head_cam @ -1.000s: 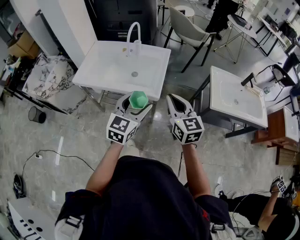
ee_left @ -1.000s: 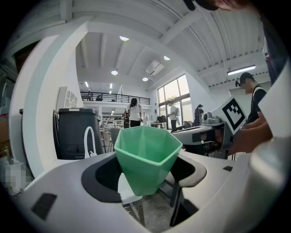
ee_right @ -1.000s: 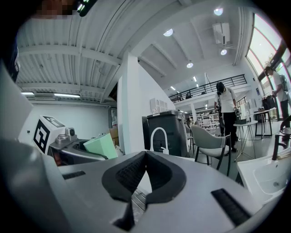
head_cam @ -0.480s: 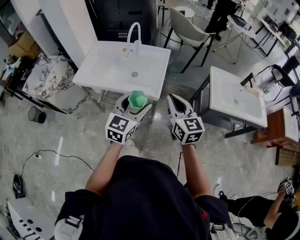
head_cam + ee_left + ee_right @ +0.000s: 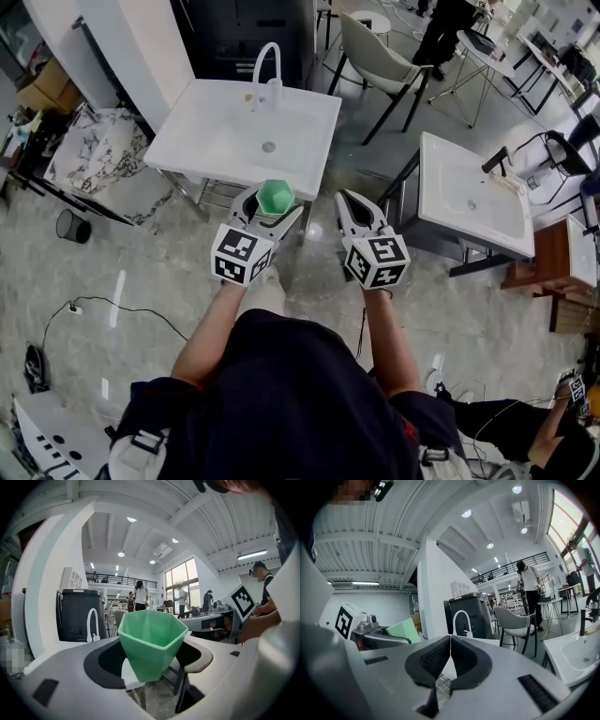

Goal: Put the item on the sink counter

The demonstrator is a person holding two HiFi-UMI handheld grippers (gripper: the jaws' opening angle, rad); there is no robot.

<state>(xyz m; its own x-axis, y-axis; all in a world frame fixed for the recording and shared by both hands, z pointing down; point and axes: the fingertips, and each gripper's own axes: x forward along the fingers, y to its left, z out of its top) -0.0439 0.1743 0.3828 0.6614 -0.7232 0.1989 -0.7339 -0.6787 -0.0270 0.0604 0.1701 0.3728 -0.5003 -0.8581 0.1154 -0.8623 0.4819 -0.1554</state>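
Note:
A green faceted cup [image 5: 275, 196] is held upright in my left gripper [image 5: 270, 208], which is shut on it just in front of the white sink counter [image 5: 202, 131]. In the left gripper view the green cup [image 5: 151, 641] fills the space between the dark pads, open mouth up. My right gripper [image 5: 356, 212] hovers beside it to the right, above the floor; its jaws meet at the tips with nothing between them [image 5: 450, 641]. The sink's white curved faucet [image 5: 265, 66] stands at the counter's far edge, with the drain [image 5: 269, 146] in the basin.
A second white sink [image 5: 473, 197] stands at the right with a dark faucet. A grey chair [image 5: 380, 61] sits behind the first sink. A marble-patterned block [image 5: 94, 155] and a small black bin [image 5: 73, 230] are at the left. A cable [image 5: 112, 305] runs over the floor.
Almost nothing differs; both grippers hold the same pose, with the cup staying in the left one. The person at the lower right has shifted slightly.

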